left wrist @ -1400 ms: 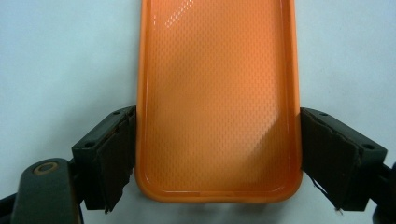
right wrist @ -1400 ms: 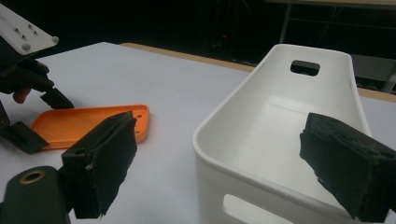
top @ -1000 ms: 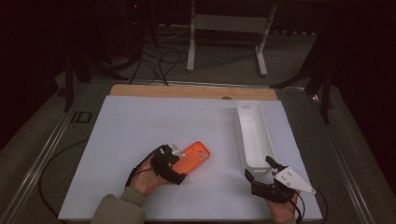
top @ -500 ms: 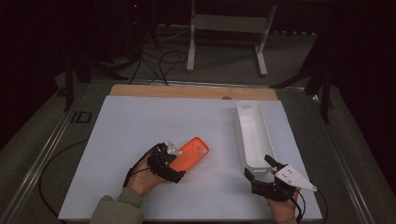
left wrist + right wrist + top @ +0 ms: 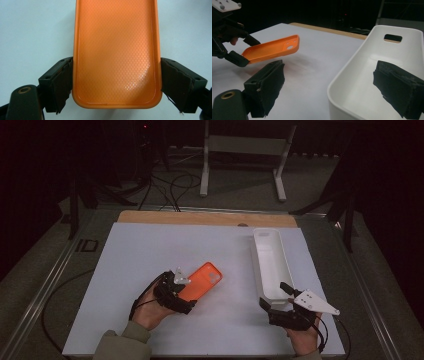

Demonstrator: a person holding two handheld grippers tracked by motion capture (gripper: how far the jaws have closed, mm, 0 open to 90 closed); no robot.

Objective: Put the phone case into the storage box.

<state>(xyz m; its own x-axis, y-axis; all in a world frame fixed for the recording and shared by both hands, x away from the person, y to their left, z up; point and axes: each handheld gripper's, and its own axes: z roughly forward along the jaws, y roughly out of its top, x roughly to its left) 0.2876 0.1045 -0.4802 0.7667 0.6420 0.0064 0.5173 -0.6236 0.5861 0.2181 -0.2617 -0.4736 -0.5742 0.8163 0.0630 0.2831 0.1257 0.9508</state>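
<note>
Possibly the orange phone case [image 5: 116, 52] slips, because the left claw [image 5: 116, 86] pinches only its smooth side walls near one end while it hangs tilted above the white bench [image 5: 150, 255]. Its inside is dimpled, its corners rounded. The right claw [image 5: 337, 86] is spread around the glossy white tray [image 5: 372, 75] rim.

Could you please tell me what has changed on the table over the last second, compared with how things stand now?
The left gripper keeps its hold on the orange plastic phone case by its near end, and both have eased slightly toward the person. In the right gripper view the case is off the table, far end tilted up. The right gripper, open, has slid a little nearer. The long white plastic bin and the white table stayed put.
</note>
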